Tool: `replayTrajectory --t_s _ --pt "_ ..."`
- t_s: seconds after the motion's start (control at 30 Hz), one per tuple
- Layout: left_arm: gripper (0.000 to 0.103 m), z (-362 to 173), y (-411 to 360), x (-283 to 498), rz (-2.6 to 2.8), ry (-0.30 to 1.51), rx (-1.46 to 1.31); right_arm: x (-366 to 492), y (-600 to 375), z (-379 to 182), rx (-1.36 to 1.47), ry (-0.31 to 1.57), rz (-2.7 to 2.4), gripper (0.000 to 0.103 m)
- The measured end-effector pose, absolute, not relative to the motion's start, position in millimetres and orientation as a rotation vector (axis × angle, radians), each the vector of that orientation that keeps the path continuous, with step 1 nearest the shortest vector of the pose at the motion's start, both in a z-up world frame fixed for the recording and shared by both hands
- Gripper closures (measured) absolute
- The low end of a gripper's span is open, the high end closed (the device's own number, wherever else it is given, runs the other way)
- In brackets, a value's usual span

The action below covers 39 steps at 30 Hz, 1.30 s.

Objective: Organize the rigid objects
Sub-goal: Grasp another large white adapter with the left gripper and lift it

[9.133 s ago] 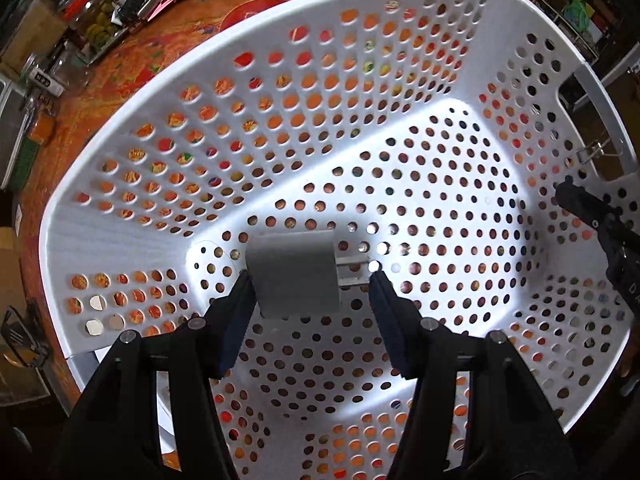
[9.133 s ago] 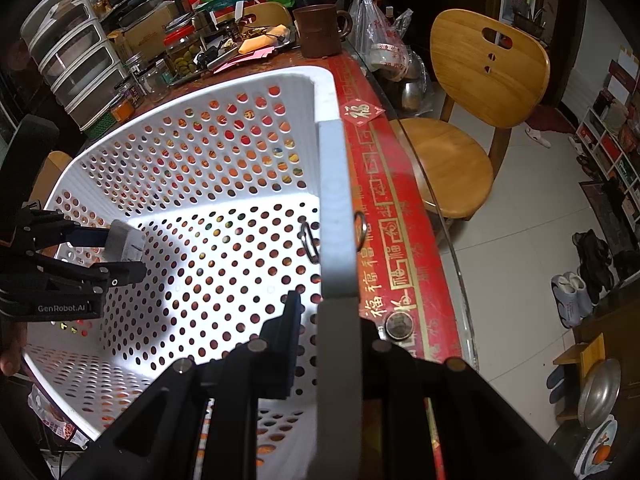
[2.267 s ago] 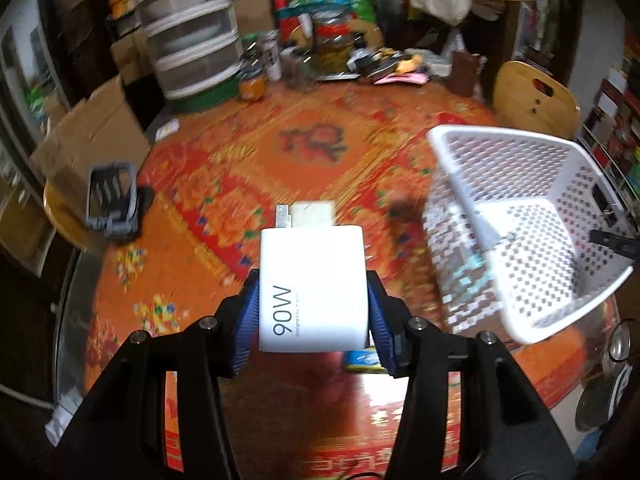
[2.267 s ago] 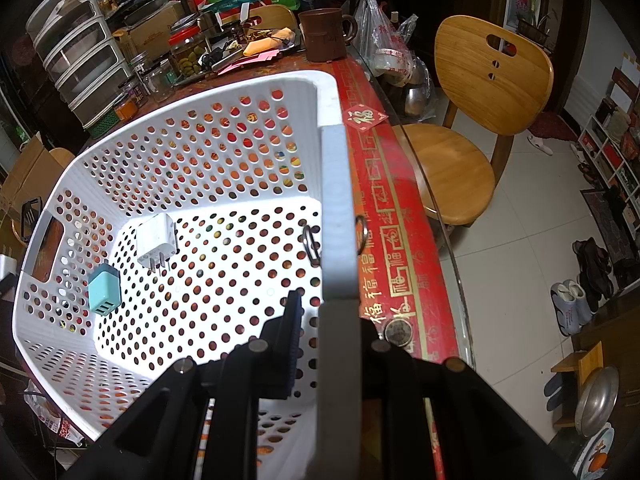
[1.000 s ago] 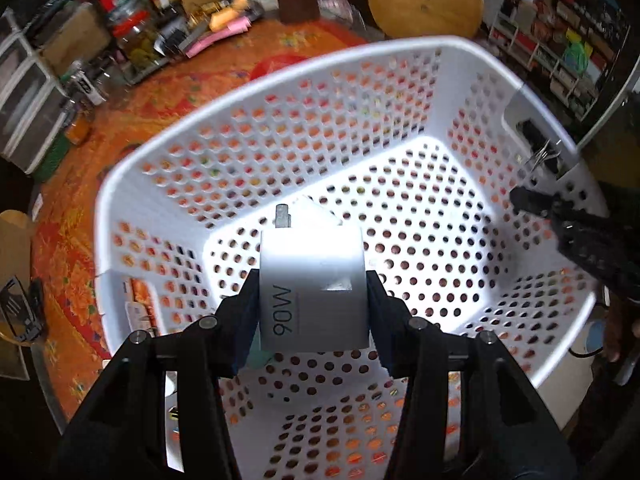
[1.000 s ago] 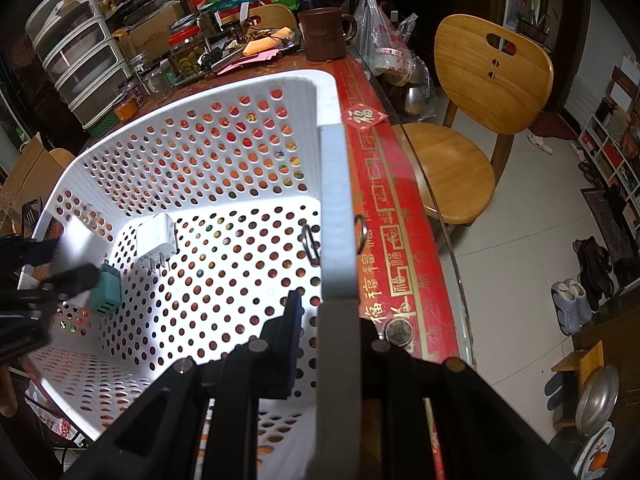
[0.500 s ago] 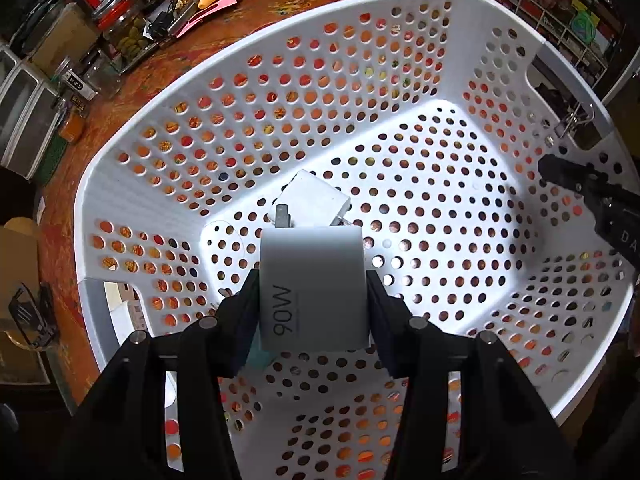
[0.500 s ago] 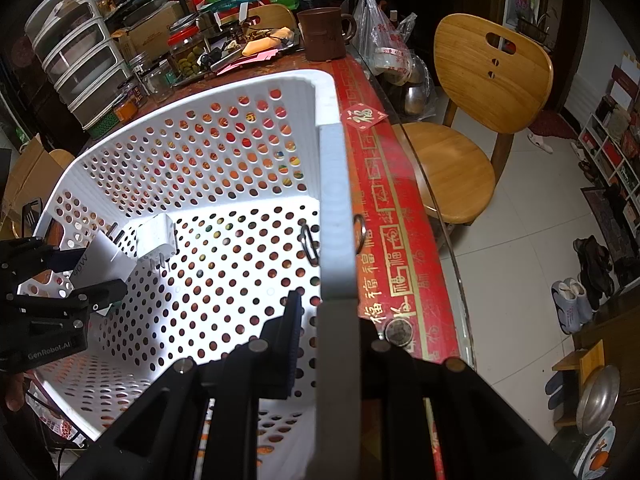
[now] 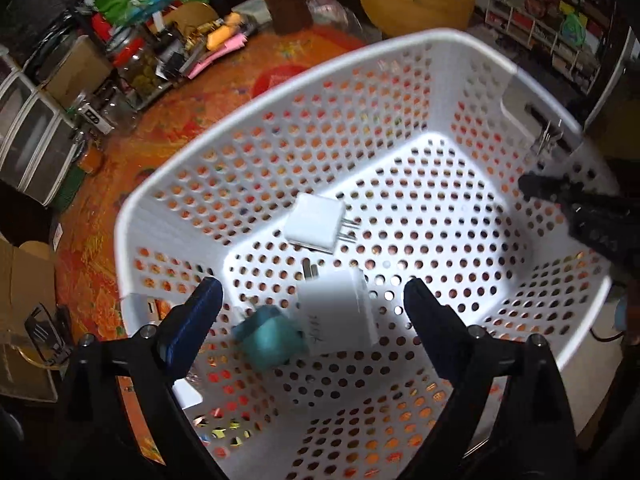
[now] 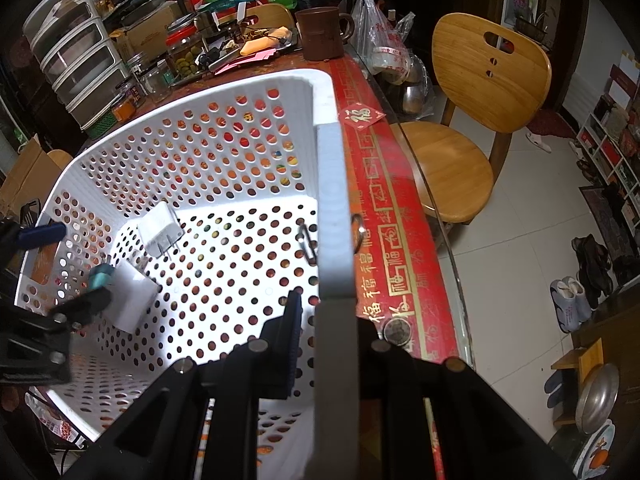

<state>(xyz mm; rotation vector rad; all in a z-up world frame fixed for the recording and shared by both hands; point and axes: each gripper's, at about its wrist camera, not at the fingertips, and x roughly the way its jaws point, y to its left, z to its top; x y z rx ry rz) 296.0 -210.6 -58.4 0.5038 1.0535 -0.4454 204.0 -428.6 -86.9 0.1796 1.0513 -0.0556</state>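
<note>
Left wrist view: left tongs [image 9: 310, 304], clamped on the large white charger [image 9: 338, 312] half a second ago, now gape; it lies in the basket [image 9: 280, 92] beside the teal charger [image 9: 268, 338]. Right tongs [image 10: 334, 320] grip the basket rim.

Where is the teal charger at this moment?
In the left wrist view, the teal charger lies in the white basket, low and left, beside the large white charger and near the left claw.
</note>
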Motion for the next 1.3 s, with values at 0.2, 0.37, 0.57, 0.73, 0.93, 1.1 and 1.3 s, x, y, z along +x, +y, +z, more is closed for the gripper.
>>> replayTrajectory --t_s 0.2,0.37,0.57,0.73,0.93,1.1,1.3 --pt "0.010 2.2 -146.9 292.4 -0.415 0.935 0.372 204.1 -428.5 -86.1 0.177 1.053 -0.059 0.087" --pt "0.001 27.8 -60.6 312.2 -0.233 0.879 0.276 204.1 -428.7 -85.6 0.177 1.053 -0.058 0.087" --pt "0.001 -42.6 24.7 368.7 -0.101 1.052 0.117 203.9 -428.8 -85.2 0.176 1.053 -0.058 0.087" --pt "0.006 -114.0 30.1 391.6 -0.116 1.226 0.118 203.1 -428.8 -85.2 0.178 1.052 -0.060 0.087" --pt "0.006 -138.2 12.3 391.8 -0.171 1.265 0.085 202.7 -429.2 -84.5 0.173 1.055 -0.063 0.087" --pt "0.008 -156.3 4.1 392.9 -0.173 1.291 0.076 204.1 -429.8 -83.8 0.176 1.055 -0.062 0.087" --pt "0.032 -162.8 3.4 394.5 -0.164 1.296 0.064 204.6 -429.9 -83.8 0.173 1.057 -0.062 0.087"
